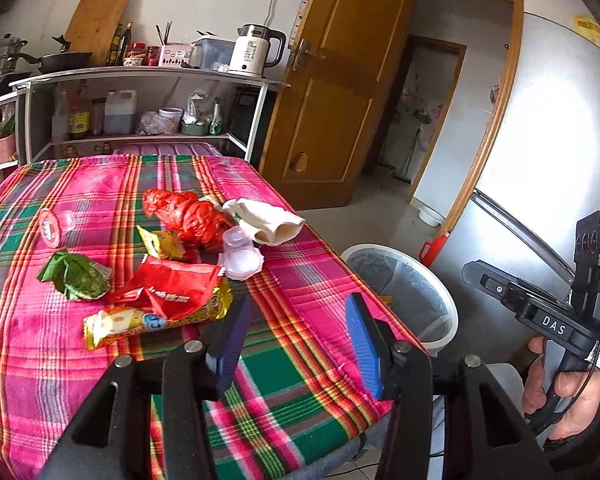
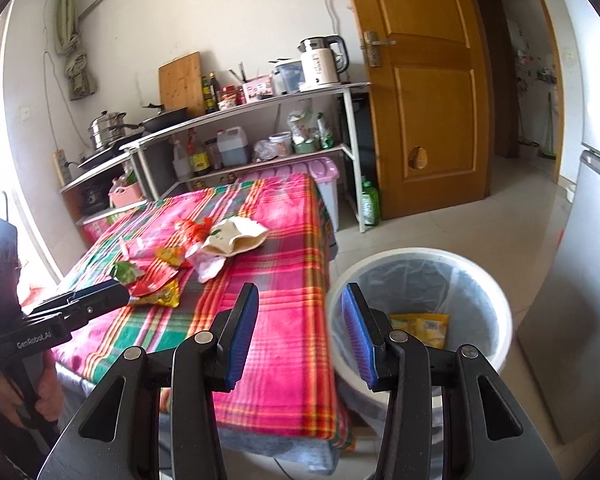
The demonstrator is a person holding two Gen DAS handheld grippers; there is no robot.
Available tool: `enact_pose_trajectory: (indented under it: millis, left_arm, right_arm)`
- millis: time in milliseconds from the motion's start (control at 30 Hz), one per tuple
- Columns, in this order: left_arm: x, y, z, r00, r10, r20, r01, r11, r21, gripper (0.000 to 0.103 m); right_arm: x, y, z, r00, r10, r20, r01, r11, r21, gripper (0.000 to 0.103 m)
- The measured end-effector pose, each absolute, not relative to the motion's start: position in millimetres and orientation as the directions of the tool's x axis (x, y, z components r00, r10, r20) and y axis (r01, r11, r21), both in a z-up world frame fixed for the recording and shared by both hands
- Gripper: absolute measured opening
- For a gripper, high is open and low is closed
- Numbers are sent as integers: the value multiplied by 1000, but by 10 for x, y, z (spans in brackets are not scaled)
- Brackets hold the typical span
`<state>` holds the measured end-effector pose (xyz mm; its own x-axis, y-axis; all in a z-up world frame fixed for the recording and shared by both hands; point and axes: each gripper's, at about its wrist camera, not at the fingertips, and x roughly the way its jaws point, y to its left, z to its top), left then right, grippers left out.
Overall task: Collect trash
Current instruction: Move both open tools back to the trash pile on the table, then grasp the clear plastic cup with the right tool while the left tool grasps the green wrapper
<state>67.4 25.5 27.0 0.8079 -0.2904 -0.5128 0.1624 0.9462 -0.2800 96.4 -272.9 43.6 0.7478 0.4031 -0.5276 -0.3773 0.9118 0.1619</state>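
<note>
Trash collection stands at an early stage, judged from how things lie. Position reference throughout: the bin.

Bin (image 2: 496, 300): white, lined with a clear bag, on the floor just beside the table's near corner. One yellow packet (image 2: 424, 328) lies at its bottom; nothing else shows inside. That is the only item accounted for as collected.

Table (image 1: 300, 392), under a plaid cloth: most trash remains here, beyond the bin and to its left. Largest to smallest:
- cream cloth pouch (image 1: 268, 220), farthest from the bin; whether it counts as trash is uncertain;
- crumpled red plastic bag (image 1: 188, 216);
- red wrapper (image 1: 172, 292) lying over a yellow snack wrapper (image 1: 140, 322);
- green wrapper (image 1: 76, 276);
- clear plastic cups (image 1: 240, 256), nearest the bin;
- small yellow packet (image 1: 160, 242);
- round lid (image 1: 51, 227).

Left gripper (image 1: 298, 312): jaws spread, empty, just short of the yellow snack wrapper.

Right gripper (image 2: 300, 304): jaws spread, empty, over the gap between table edge and bin.
</note>
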Motion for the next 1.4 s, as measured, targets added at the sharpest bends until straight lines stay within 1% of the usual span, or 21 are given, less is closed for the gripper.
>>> enact_pose_trajectory:
  millis: [367, 667, 900, 1133, 1267, 1400]
  left_arm:
    - [515, 666, 132, 829, -148, -540, 13, 969, -245, 55]
    - [603, 987, -28, 821, -38, -570, -87, 978, -190, 57]
    - [814, 1078, -143, 804, -38, -594, -66, 986, -151, 62]
    - [929, 1130, -158, 797, -79, -599, -35, 984, -176, 67]
    - [948, 1198, -129, 796, -118, -593, -34, 971, -239, 67]
    - [975, 1312, -68, 809, -66, -584, -98, 964, -246, 67]
  right_arm:
    - [882, -2297, 385, 702, 468, -537, -471, 870, 143, 45]
    - [1097, -1974, 278, 643, 524, -558, -534, 829, 164, 45]
    - [1238, -1800, 230, 624, 536, -569, -551, 818, 165, 45]
    - [1480, -1619, 188, 605, 541, -585, -552, 814, 181, 45]
    - [1647, -1454, 158, 587, 544, -599, -562, 807, 182, 45]
    - [1791, -1234, 77, 562, 538, -628, -580, 798, 164, 45]
